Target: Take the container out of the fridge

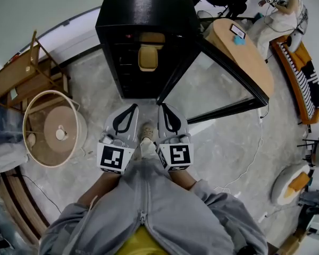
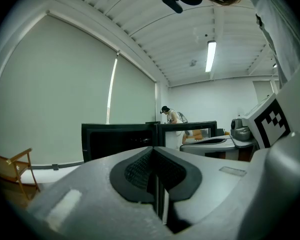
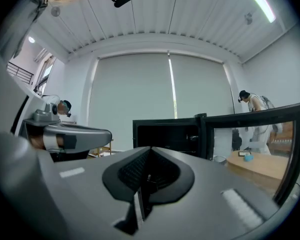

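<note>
Fridge [image 1: 143,15], black and boxy, stands with its glass door [image 1: 212,84] swung wide to its right. The beige container [image 1: 148,58] sits on a shelf inside the fridge, near the middle of the opening. In front of the fridge and well apart from it, the left gripper [image 1: 129,112] and the right gripper [image 1: 167,112] hang side by side, each with its jaws pressed together on nothing.
</note>
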Available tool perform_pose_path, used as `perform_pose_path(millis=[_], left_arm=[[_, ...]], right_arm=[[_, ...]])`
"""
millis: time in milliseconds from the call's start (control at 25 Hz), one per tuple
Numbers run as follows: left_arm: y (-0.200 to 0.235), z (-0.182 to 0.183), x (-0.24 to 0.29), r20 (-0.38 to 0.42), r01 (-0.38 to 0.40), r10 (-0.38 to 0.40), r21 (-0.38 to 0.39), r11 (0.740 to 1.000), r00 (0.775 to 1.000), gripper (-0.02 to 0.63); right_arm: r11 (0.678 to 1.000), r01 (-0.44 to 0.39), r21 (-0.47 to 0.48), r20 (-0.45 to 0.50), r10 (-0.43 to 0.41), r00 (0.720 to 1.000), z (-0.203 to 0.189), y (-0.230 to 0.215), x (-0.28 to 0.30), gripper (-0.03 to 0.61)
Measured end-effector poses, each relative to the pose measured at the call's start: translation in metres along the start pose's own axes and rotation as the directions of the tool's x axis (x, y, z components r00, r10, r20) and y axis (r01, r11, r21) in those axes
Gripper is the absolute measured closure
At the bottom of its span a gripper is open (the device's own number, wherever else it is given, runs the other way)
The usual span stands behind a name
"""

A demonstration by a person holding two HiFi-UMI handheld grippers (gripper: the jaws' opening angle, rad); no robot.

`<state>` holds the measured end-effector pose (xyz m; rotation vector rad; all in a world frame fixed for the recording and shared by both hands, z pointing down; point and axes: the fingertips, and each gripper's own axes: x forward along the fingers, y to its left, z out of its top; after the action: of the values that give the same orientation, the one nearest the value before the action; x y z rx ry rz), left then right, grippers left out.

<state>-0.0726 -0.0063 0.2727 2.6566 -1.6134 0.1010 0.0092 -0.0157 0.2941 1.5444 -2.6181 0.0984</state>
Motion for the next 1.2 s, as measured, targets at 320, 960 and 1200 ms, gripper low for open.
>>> perform_pose_path(millis=[320,960,1200], left_arm=[[0.041,-0.005,0.083,-0.031,-0.031,0.031,-0.02,0.999,0.999,0.607],[0.071,-0.023,0.181,-0.077,-0.061,0.06,-0.011,0.998,0.995,0.607],[0.079,-0.032,0.195,-0.095,-0.041,0.04,-0.011,0.999,0.995,0.607]], right_arm=[[0.998,-0.062,-0.001,-0.038,0.062,0.997,-0.005,-0.042,0.09,0.578],[0.994,-0.102,0.029,-0.108,0.105,0.989,-0.037,-0.102,0.169,0.578],[0.994,-0.09,0.054,-0.126,0.096,0.987,-0.056,-0.104,0.18,0.578]])
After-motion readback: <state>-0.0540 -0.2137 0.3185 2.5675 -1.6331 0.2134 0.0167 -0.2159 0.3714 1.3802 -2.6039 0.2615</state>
